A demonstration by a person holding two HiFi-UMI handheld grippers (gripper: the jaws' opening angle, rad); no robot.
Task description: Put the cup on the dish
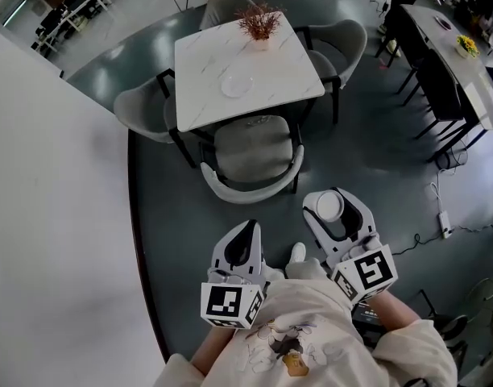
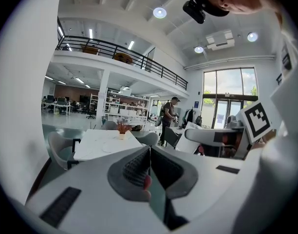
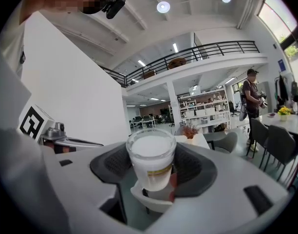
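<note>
The left hand-held gripper (image 1: 248,230) hangs low in front of the person with its jaws clenched together on nothing; its own view (image 2: 149,167) shows the pads meeting with no gap. It has no part in the carry as things stand.

Ahead, well apart from both hand-held grippers, the white surface (image 1: 202,103) carries the dish (image 1: 237,83) near its middle, bare, with a plant (image 1: 259,22) beyond it at the far edge. A chair (image 1: 254,156) is tucked in at the near side, between the person and the dish.

The right hand-held gripper (image 1: 335,205) is grasping the cup (image 1: 330,206), jaws spread wide around its body. From its own view (image 3: 154,172) the cup (image 3: 151,162) tapers downward below a white top.

The cup is not yet on the dish, so the whole approach is likely ahead. The taper could let the cup slide down through the pads if the grip eases. The chair forces a long reach, which may tilt the cup. Landing on the dish's rim rather than its flat centre would probably tip it.
</note>
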